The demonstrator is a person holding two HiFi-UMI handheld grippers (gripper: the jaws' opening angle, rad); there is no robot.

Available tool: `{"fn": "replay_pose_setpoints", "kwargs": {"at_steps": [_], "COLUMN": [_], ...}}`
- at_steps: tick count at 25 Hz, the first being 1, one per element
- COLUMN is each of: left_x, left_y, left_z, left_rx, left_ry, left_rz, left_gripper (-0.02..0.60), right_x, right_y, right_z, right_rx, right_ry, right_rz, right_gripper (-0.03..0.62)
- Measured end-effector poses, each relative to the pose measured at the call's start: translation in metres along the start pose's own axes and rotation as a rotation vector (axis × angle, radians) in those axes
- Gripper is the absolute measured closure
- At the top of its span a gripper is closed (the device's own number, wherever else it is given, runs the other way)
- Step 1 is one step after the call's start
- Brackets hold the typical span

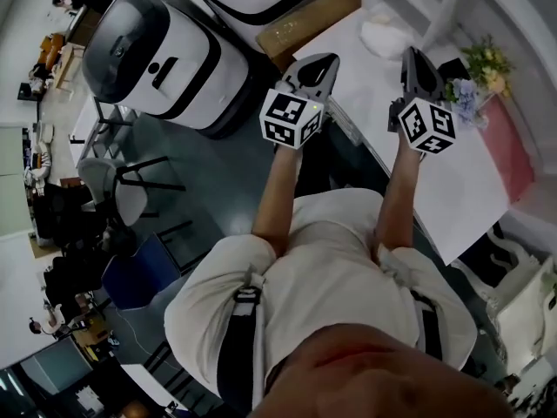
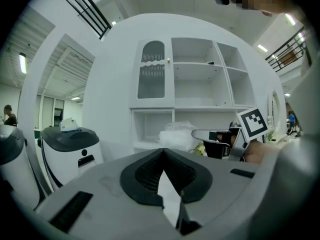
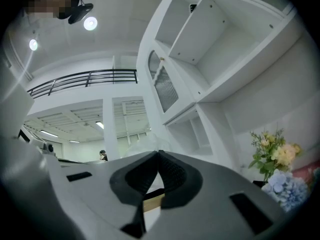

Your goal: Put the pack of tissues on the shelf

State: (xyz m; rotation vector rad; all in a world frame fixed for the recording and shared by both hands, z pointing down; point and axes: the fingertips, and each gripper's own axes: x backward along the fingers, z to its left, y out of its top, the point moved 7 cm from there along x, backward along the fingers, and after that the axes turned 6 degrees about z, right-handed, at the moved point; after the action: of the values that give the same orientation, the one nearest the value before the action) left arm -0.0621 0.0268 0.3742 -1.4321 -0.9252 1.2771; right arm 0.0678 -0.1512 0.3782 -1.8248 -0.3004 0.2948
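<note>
Well, on the far left a big white machine (image 1: 165,59) with a dark top stands on the floor. Next comes the left hand-held gripper (image 2: 162,152), held up by the left edge of the white bench (image 1: 452,181). Its two dark jaws are pressed together at the tips, and nothing is between them.

The pack of tissues (image 1: 383,37) is past it, at the far edge of the bench, right in front of the white shelf (image 2: 200,64). The pack is white and puffy, with a crinkly, shiny wrap. No hand-held gripper touches it. I cannot tell if it touches the shelf.

The right hand-held gripper (image 3: 159,154) is up over the bench. Its jaws are pressed together too, with nothing in them.

Near the bench's right edge are yellow and blue flowers (image 1: 477,72).
</note>
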Motion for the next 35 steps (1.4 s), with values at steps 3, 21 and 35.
{"fn": "replay_pose_setpoints", "kwargs": {"at_steps": [3,21,35], "left_x": [-0.007,-0.128,-0.233], "left_y": [-0.006,0.005,0.043], "left_z": [0.006,0.110,0.162], "left_rx": [0.004,0.203,0.114], "left_ry": [-0.022,-0.219,-0.405], "left_rz": [0.002,-0.071,-0.064], "left_gripper": [0.571,0.571,0.571], "right_x": [0.001,-0.078,-0.175], "right_y": [0.000,0.005,0.011], "right_z": [-0.006,-0.052,-0.076], "right_rx": [0.007,0.034,0.012], "right_ry": [-0.035,-0.257,-0.384], "right_rz": [-0.010,0.067,0.066], "right_gripper": [0.525,0.525,0.525]}}
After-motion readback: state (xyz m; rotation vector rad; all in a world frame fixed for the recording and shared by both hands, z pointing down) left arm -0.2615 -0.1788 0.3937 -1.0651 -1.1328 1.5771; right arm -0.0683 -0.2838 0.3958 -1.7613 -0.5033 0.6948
